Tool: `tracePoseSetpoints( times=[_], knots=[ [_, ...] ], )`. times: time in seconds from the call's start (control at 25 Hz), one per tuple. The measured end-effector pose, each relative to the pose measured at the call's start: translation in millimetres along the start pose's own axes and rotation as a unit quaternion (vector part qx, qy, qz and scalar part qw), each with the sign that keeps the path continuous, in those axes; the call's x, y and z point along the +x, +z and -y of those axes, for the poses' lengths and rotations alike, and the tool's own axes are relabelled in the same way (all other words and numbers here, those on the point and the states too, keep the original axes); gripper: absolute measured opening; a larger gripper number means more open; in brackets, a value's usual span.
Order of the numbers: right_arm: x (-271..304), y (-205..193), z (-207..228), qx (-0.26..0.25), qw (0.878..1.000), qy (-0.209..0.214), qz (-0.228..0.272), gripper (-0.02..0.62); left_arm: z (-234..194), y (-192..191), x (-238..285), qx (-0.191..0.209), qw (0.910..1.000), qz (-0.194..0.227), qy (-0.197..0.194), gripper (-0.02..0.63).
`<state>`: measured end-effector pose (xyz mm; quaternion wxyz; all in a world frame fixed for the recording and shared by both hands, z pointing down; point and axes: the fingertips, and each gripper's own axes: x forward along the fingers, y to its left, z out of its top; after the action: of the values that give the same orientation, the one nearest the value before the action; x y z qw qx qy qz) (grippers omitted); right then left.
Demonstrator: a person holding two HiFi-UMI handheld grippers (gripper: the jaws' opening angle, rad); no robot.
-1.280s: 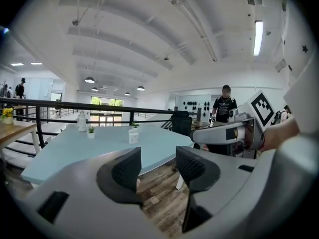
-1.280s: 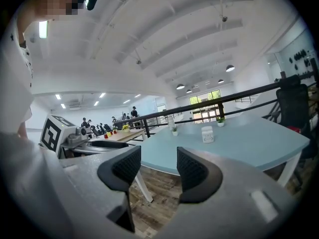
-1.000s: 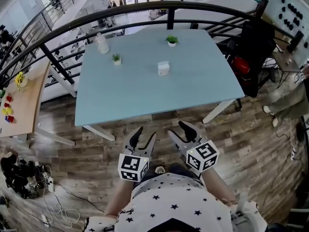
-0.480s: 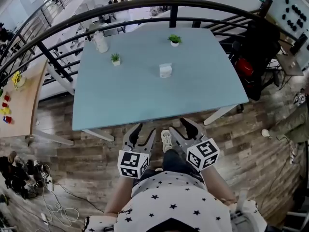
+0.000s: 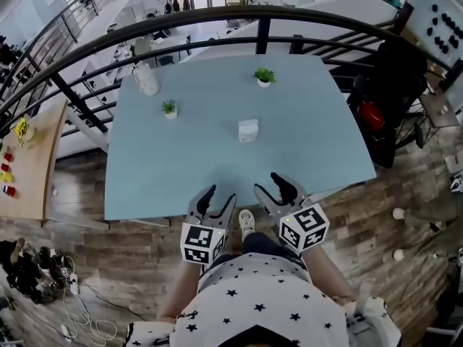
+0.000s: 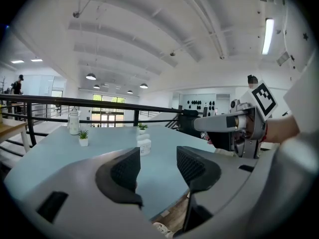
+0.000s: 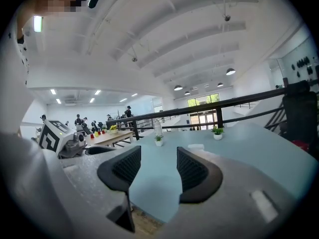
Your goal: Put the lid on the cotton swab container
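1. The small white plastic cotton swab container [image 5: 248, 130] stands upright near the middle of the pale blue table [image 5: 166, 183], well apart from both grippers.
2. It lies on the far side of them, almost straight ahead between the two. The right gripper [image 5: 270, 189] looks marginally nearer.
3. The left gripper [image 5: 220, 197] is released and its jaws have just been opening, with nothing between them.
4. The right gripper's jaws also stand apart and empty.
5. I cannot tell whether the lid lies separately.

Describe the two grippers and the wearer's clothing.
The left gripper and right gripper are grey, each with two curved jaws lined by black textured pads and a white cube of black square markers. The shirt is white with black stars.
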<state>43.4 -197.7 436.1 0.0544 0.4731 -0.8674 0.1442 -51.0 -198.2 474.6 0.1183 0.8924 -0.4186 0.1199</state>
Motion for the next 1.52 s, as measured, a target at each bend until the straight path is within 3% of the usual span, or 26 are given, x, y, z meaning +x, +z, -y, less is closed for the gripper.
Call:
tracePoseSetpoints(
  times=[0.36, 0.8, 1.52],
  knots=[
    [59.2, 38.2, 52.1, -0.004, 1.000, 0.012, -0.003, 0.208, -28.4, 34.2, 68.1, -0.002, 1.0000, -0.003, -0.004, 0.225],
    [118.8, 52.2, 117.2, 0.000, 0.999, 0.025, -0.019, 0.207, -52.7, 41.3, 150.0, -0.004, 0.9996, -0.026, -0.003, 0.250],
    [197.4, 28.5, 176.7, 0.006, 0.997, 0.023, -0.075, 0.207, -75.8, 4.4, 238.3, 0.014, 0.9936, -0.109, -0.027, 0.273]
  ],
)
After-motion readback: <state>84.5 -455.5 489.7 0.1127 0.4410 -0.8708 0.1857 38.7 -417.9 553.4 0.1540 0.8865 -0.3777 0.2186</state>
